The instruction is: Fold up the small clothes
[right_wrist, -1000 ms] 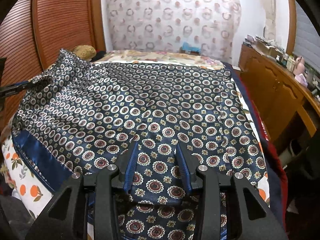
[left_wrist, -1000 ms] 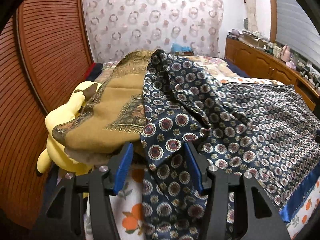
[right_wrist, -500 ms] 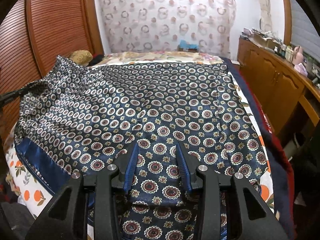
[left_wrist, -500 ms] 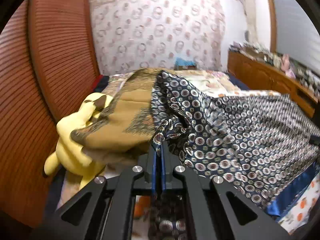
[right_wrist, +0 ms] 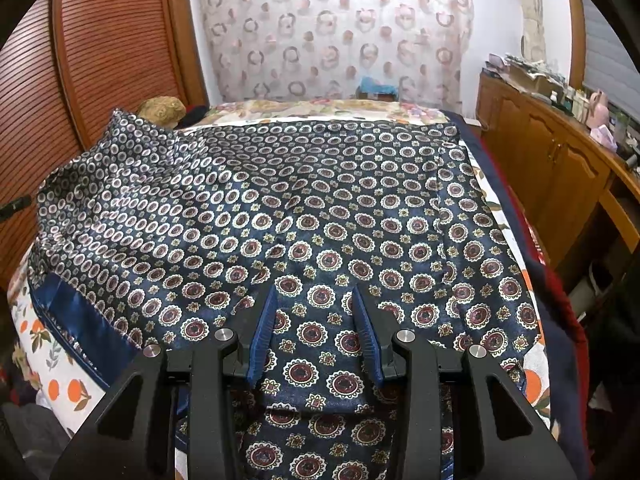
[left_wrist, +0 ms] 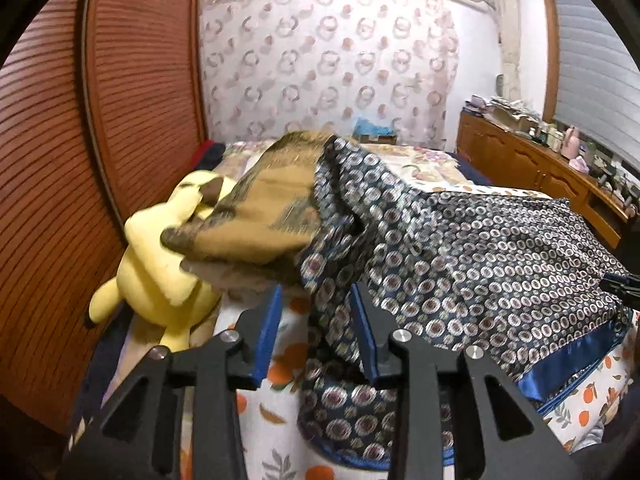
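Observation:
A navy scarf with a medallion print (right_wrist: 320, 208) lies spread over the bed; its left edge is bunched up in the left wrist view (left_wrist: 460, 248). My left gripper (left_wrist: 316, 312) is open, its jaws either side of a hanging fold of the scarf. My right gripper (right_wrist: 314, 308) is open just above the scarf's near edge, with cloth between the jaws. A satin blue border (right_wrist: 76, 316) runs along the scarf's left edge.
A mustard patterned cloth (left_wrist: 264, 204) drapes over a yellow plush toy (left_wrist: 160, 264) at the bed's left. A slatted wooden wardrobe (left_wrist: 60, 160) stands on the left and a wooden dresser (right_wrist: 560, 168) on the right. The bedsheet has an orange-fruit print (right_wrist: 52, 376).
My left gripper shut on the scarf's fold half a second ago and has opened again, letting the fold go. The right gripper has stayed open in place.

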`<state>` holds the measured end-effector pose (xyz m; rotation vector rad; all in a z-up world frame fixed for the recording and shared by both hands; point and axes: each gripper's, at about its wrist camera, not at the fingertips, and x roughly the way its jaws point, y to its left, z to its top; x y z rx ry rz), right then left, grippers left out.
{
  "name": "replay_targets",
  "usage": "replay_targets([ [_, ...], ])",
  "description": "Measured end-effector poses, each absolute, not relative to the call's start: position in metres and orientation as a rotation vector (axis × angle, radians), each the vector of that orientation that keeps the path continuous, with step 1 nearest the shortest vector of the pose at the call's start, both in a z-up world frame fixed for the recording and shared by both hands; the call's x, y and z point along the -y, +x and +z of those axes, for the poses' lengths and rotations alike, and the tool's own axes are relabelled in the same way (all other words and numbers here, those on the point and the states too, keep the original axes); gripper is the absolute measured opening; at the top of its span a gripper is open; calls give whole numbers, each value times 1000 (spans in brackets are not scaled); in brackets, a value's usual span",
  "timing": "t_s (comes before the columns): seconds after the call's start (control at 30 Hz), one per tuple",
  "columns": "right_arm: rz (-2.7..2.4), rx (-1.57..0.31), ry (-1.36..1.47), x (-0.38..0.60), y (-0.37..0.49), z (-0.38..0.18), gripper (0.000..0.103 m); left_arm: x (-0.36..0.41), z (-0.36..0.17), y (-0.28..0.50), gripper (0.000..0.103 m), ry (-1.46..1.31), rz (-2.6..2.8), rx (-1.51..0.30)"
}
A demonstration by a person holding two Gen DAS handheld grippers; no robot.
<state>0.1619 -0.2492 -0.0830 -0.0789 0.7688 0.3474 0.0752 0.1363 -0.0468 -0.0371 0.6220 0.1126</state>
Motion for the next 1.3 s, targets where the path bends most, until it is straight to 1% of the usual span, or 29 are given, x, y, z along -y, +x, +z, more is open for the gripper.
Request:
replay_targets([
  [0.13,351,-773,-79,249,163,-84,39,-126,-44,87,35,39,101,-614],
  [0.37,356,-779,-78,248,163,-85,39,-119,-60,120,35,137,85,-670],
  [0.5,359,-780,-77,248,163,-85,39,-128,-78,139,35,157,107,-751],
  [0.67,359,-779,-77,247,163,-85,39,-136,-89,145,35,131,77,-777],
  [0.7,359,-780,-78,248,163,-85,39,-137,-89,144,30,127,68,-774],
  [0.73,360,-780,-77,248,163,-85,39,-137,-89,144,10,123,52,-771],
  [0.77,360,-781,-77,248,163,-85,39,-135,-87,142,6,125,44,-773],
  [0.83,359,-780,-78,248,163,-85,39,-131,-80,136,2,121,38,-755],
  [0.93,361,-782,-76,248,163,-85,39,-131,-58,116,2,35,11,-698],
  [1.0,361,-782,-77,248,163,-85,39,-134,-43,102,2,-48,-11,-674],
  [1.03,362,-782,-77,248,164,-85,39,-136,-39,98,2,-60,-5,-670],
  [1.1,363,-785,-78,248,164,-85,39,-132,-35,90,5,-39,15,-669],
  [1.13,364,-786,-78,247,164,-85,39,-131,-36,88,12,-21,26,-670],
  [1.17,364,-787,-78,247,164,-85,39,-130,-37,87,23,-3,36,-671],
  [1.23,364,-787,-78,247,163,-85,39,-129,-45,88,32,11,35,-687],
  [1.3,364,-788,-79,247,163,-86,39,-134,-59,94,35,-7,39,-734],
])
